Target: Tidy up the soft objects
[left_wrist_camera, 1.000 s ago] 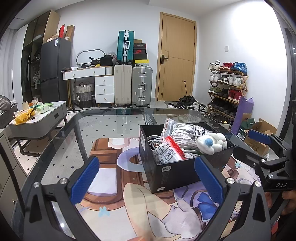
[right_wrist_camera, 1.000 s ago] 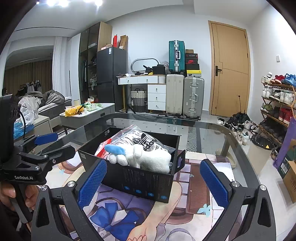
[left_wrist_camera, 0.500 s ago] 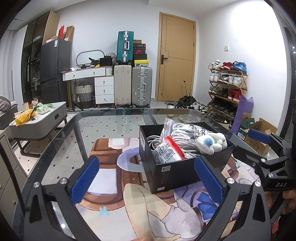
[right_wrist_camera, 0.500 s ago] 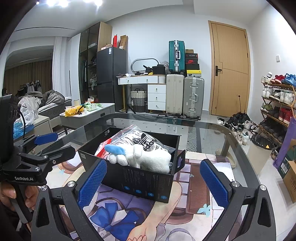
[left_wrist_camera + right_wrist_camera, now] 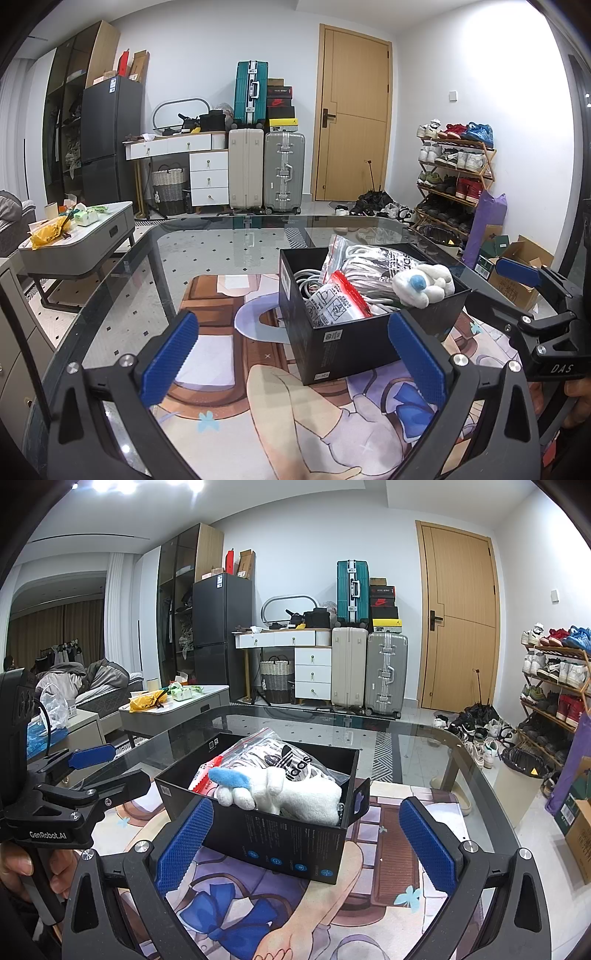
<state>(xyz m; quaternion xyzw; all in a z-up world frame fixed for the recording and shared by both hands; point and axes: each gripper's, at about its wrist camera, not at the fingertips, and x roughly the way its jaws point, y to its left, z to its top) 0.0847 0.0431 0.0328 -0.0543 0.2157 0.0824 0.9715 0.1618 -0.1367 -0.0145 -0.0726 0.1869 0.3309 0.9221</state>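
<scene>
Blue-padded fingers of the left gripper (image 5: pixel 291 354) spread wide apart and hold nothing, low over a glass table (image 5: pixel 207 254) covered partly by a cartoon-print mat (image 5: pixel 258 398). Just ahead and to the right of it sits a black cardboard box (image 5: pixel 351 343), open at the top, resting on the mat. Inside the box lies a white plush toy (image 5: pixel 424 284) with a blue spot, leaning against the right wall, beside clear plastic bags (image 5: pixel 354 273) of white fabric, one with a red seal strip.

The right gripper (image 5: pixel 306 838) is also spread wide with nothing between its fingers, and the same box (image 5: pixel 288 842) sits between and just beyond them. From this side the plush toy (image 5: pixel 291 794) lies along the near wall, its blue part to the left.

Each gripper shows at the edge of the other's view, on either side of the box, gripped by a hand (image 5: pixel 22 867).

Beyond the table stand suitcases (image 5: pixel 266 170), a white desk with drawers (image 5: pixel 199 162), a dark fridge (image 5: pixel 107 140), a wooden door (image 5: pixel 354 118) and a shoe rack (image 5: pixel 454 173).
</scene>
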